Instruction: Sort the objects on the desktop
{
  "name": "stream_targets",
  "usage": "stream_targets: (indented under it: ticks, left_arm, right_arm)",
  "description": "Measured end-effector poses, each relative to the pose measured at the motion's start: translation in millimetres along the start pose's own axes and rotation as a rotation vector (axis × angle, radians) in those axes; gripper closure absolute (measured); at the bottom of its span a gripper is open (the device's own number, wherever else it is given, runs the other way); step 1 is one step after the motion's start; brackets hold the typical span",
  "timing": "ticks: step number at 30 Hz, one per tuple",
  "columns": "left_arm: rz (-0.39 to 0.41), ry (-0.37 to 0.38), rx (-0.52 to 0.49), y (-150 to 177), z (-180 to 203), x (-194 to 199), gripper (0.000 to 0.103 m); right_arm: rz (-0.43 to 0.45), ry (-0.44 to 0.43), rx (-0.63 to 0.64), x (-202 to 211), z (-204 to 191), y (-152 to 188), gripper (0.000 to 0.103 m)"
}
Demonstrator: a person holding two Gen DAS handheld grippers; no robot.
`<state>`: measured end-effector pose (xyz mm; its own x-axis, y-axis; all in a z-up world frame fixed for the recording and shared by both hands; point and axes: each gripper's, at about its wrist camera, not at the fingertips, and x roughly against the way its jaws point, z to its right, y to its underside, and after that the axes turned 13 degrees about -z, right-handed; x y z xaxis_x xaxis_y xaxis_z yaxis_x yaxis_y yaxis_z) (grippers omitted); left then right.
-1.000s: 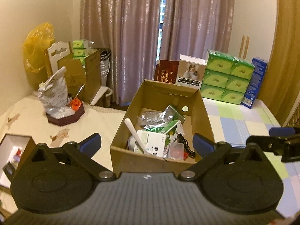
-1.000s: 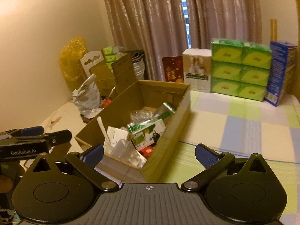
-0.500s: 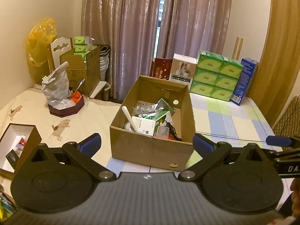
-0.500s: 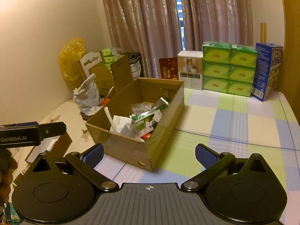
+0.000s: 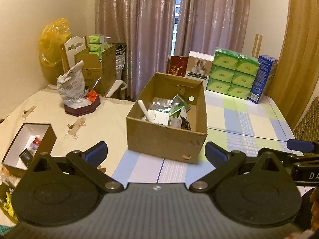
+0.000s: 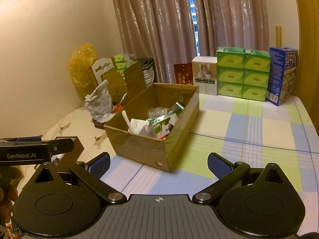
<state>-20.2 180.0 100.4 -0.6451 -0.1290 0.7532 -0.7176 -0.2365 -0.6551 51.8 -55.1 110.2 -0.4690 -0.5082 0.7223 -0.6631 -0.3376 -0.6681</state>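
Observation:
An open cardboard box (image 5: 165,139) (image 6: 139,145) stands mid-table, holding several items: a white stick (image 5: 144,110), white and green packets (image 5: 163,117), foil bags and a black cable. My left gripper (image 5: 155,153) hangs open in front of the box's near wall, nothing between its fingers. My right gripper (image 6: 158,164) is open too, facing the box's near right corner from further right. Each gripper shows at the edge of the other's view.
A small brown box with a white inside (image 5: 30,139) lies at the left. A dark hexagonal tray (image 5: 81,107) carries a crumpled bag. Green tissue packs (image 5: 233,73), a blue carton (image 5: 263,79) and gift boxes line the back by the curtains. A checked cloth (image 6: 249,123) covers the table's right half.
Both grippers have pulled back and up from the cardboard box, which now looks smaller and further off. Both stay open with nothing held.

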Motion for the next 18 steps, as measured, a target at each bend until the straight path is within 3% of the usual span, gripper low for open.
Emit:
stream_targets:
  ticks: [4,18]
  left_arm:
    - [-0.010,-0.038,0.006,7.6,3.0,7.8,0.001]
    - [0.007,-0.049,-0.003,23.4,9.2,27.6,0.001]
  right_arm:
    - [0.012,-0.004,0.003,8.8,-3.4,4.5,0.002]
    - [0.019,-0.013,0.002,20.4,-6.6,16.9,0.002]
